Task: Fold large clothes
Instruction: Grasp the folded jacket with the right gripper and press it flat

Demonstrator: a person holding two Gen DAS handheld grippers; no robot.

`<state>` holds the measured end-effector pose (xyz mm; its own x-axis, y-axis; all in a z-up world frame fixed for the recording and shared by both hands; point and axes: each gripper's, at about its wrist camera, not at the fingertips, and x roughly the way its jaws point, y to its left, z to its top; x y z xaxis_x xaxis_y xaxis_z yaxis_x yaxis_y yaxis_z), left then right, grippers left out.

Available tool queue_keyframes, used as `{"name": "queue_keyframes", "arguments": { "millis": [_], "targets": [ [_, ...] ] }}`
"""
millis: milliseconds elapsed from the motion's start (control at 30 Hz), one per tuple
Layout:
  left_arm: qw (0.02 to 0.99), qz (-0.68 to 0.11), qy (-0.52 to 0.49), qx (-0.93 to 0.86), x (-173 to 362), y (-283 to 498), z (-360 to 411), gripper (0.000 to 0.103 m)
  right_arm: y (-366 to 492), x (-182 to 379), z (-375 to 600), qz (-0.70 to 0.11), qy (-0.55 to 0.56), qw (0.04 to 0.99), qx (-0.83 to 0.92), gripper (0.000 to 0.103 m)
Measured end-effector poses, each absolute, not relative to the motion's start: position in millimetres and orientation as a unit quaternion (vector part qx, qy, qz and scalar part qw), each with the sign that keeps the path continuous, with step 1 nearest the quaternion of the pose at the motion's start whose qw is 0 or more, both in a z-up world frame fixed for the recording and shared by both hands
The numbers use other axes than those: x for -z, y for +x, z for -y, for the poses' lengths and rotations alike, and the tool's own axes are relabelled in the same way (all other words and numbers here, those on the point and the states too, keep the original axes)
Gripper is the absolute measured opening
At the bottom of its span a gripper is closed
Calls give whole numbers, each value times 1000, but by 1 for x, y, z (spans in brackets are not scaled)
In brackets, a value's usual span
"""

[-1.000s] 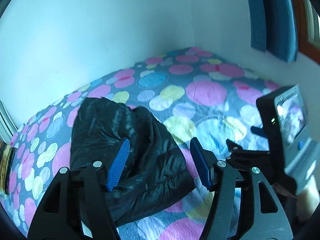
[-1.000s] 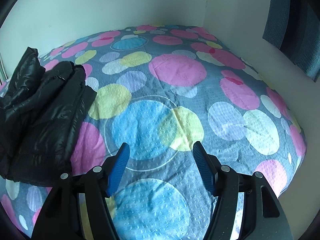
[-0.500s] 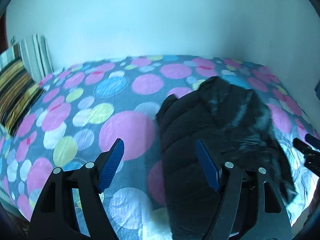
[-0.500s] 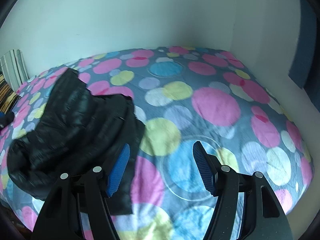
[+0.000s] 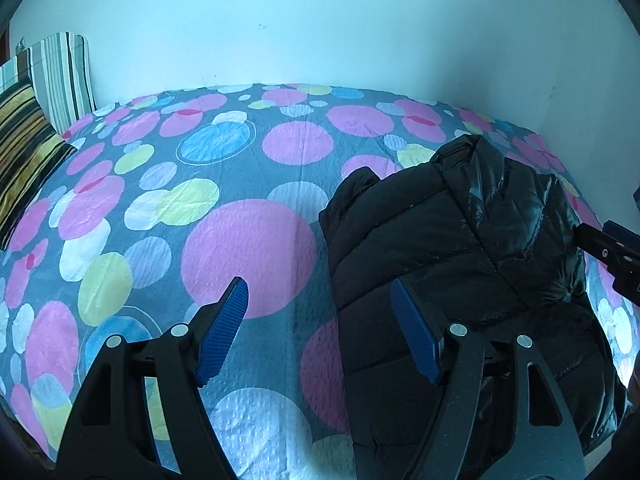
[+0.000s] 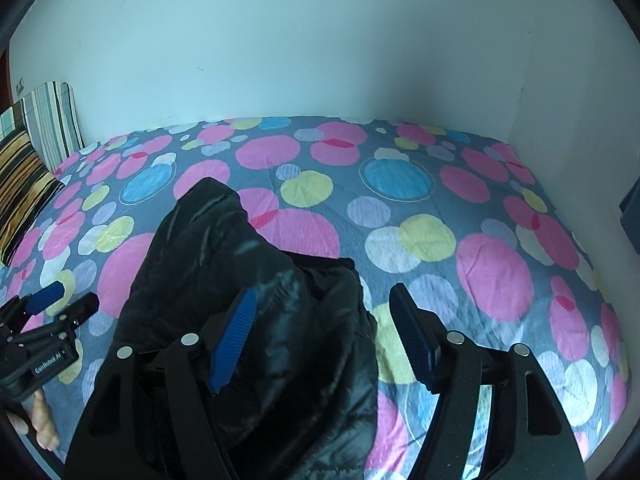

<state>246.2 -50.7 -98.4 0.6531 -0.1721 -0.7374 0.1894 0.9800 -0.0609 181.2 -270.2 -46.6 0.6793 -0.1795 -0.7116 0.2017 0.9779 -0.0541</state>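
The left hand-held gripper point(image 5: 320, 320) is hovering over the bed with its two blue fingers point(image 5: 226, 330) standing wide apart, and nothing is lying between them. Its right finger is showing in front of the left edge of the black puffer jacket point(image 5: 452, 248), while its left finger is showing over a pink circle of the bedspread point(image 5: 160, 208).

The right hand-held gripper point(image 6: 326, 334) is also standing with its fingers apart and is not gripping anything. Its left finger point(image 6: 234, 338) is showing over the jacket's shiny fabric, and its right one is showing over the cover just beside the jacket.

The jacket is lying in a folded, bunched heap on the bed, near the front edge, between the two hand-held grippers. In the right wrist view the other hand-held gripper is appearing at the left border, with part of a bare hand point(image 6: 42, 416) under it.

The bedspread is grey with pink, yellow and blue circles. Striped pillows point(image 5: 28, 136) are leaning at the far left end of the bed, against the pale wall point(image 5: 320, 20).
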Motion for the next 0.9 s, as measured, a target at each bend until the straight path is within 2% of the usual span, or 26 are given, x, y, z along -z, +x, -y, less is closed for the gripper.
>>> {"name": "queue_keyframes", "arguments": {
  "millis": [200,233,267,300,333,400,900],
  "targets": [
    [904,-414,10,107,109,253,53,74,192,63,267,-411,-5,905,107,69],
    [902,-416,10,110,112,253,55,74,194,65,267,-415,-8,904,107,67],
    [902,-418,11,111,114,254,56,74,196,70,267,-422,-14,900,107,60],
    [900,-420,13,114,115,254,58,74,197,74,267,-429,-16,897,104,41],
    [900,-421,15,117,117,255,60,74,199,80,268,-438,-15,893,100,32],
    [899,-419,23,123,119,254,66,74,203,93,270,-455,-23,885,100,24],
    [888,-426,86,153,143,262,121,71,209,155,314,-511,29,854,95,21]
  ]
}}
